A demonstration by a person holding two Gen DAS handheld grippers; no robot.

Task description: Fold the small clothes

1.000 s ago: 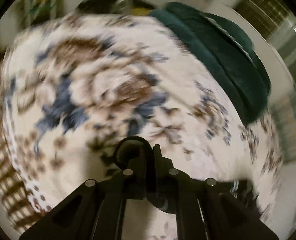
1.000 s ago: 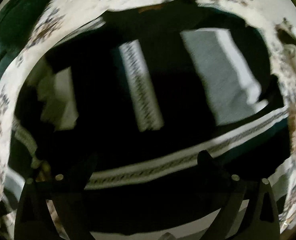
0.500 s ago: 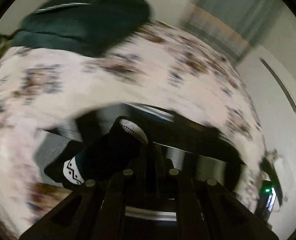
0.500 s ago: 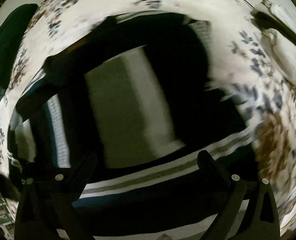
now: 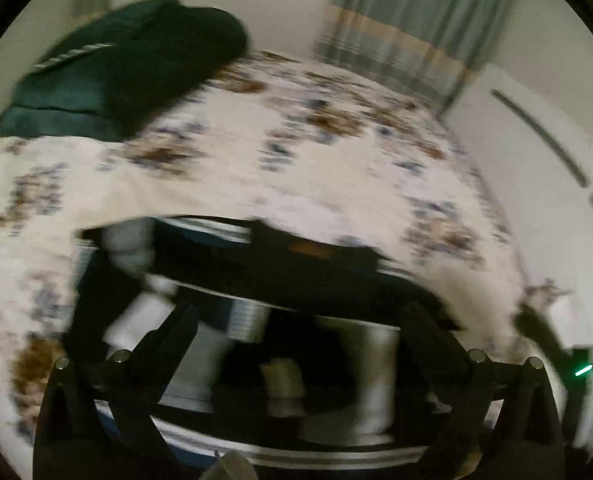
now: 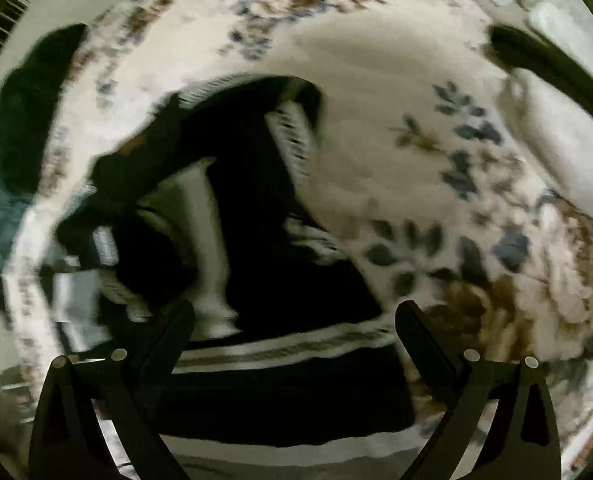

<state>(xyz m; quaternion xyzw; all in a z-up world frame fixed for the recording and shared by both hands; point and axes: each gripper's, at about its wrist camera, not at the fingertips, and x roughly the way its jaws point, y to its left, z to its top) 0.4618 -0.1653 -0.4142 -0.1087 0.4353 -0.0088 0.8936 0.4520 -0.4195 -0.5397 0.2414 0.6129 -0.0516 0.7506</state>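
Note:
A dark garment with white and grey stripes [image 5: 296,280] lies on the flowered bedspread [image 5: 336,168], blurred by motion. It also shows in the right wrist view [image 6: 256,240], spread below the gripper. My left gripper [image 5: 296,312] is open and empty just above the garment. My right gripper [image 6: 294,312] is open and empty above the garment's striped hem. A folded dark green garment [image 5: 128,68] lies at the far left of the bed.
Curtains [image 5: 396,20] and a white wall [image 5: 556,128] stand beyond the bed. A dark strap and white object [image 6: 544,80] lie at the bed's right. The flowered bedspread [image 6: 456,160] extends right of the garment.
My left gripper was shut on a fold of the dark garment; it has let go and opened. Both cameras have swung, and the garment now lies flatter on the bed.

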